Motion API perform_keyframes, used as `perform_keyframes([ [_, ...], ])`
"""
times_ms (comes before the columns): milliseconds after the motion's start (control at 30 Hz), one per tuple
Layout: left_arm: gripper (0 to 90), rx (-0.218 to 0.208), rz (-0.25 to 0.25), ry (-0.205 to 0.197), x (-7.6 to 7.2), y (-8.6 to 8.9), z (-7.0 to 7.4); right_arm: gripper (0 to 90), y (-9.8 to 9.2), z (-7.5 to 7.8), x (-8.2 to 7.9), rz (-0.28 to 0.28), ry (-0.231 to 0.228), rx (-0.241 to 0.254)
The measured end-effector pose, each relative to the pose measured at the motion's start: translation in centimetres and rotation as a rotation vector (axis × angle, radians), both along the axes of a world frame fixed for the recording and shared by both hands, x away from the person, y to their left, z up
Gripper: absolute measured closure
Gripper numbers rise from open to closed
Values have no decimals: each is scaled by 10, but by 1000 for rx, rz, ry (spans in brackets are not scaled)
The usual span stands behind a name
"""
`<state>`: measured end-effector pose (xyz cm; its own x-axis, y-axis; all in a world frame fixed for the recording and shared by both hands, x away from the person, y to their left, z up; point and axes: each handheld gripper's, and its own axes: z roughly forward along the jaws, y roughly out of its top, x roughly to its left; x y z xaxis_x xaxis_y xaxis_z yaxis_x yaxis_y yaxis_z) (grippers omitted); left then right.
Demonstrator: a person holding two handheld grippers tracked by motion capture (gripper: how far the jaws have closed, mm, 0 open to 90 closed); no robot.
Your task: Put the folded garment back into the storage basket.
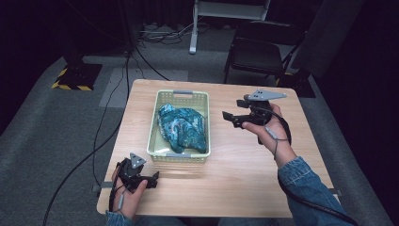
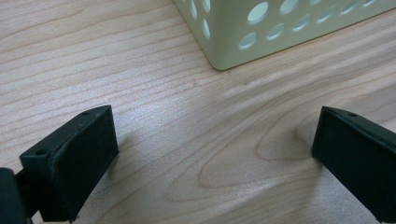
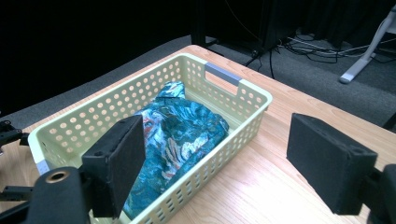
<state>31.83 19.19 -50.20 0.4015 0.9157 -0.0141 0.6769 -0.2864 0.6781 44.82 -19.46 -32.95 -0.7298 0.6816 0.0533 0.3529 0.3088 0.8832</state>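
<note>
The wooden table (image 1: 244, 174) bears everything, its pale grain running across the high view. Near its middle, a little toward 11 o'clock from the centre, stands the pale green perforated basket (image 1: 160, 141) with grey handles at its short ends. Inside it lies the crumpled teal patterned cloth (image 1: 182, 128), filling most of the basket floor and bunched toward the 3 o'clock wall; in the right gripper view the cloth (image 3: 180, 135) sits wholly within the basket (image 3: 243, 100), below its rim.

The right gripper (image 1: 233, 118) hangs above the table at about 3 o'clock from the basket, just beside its long wall and clear of it, pointing toward the cloth. Its jaws stand wide apart with nothing between them; in its own view the right gripper (image 3: 215, 158) frames the basket's near wall and the cloth beyond.

The left gripper (image 1: 153, 180) rests low at about 7 o'clock from the basket, near the table's front edge, close to the basket's near corner but apart from it. Its jaws also gape wide and hold nothing; the left gripper (image 2: 212, 154) looks on bare wood with the basket corner (image 2: 233, 51) ahead.

No brand, label or readable writing shows on the basket, cloth or grippers.
</note>
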Motion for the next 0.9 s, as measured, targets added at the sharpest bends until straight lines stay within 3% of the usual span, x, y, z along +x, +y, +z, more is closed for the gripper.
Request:
perform_keyframes([
  [900, 2, 0, 0, 0, 0, 0, 0, 191, -45, -5, -7, -78, 1, -38],
])
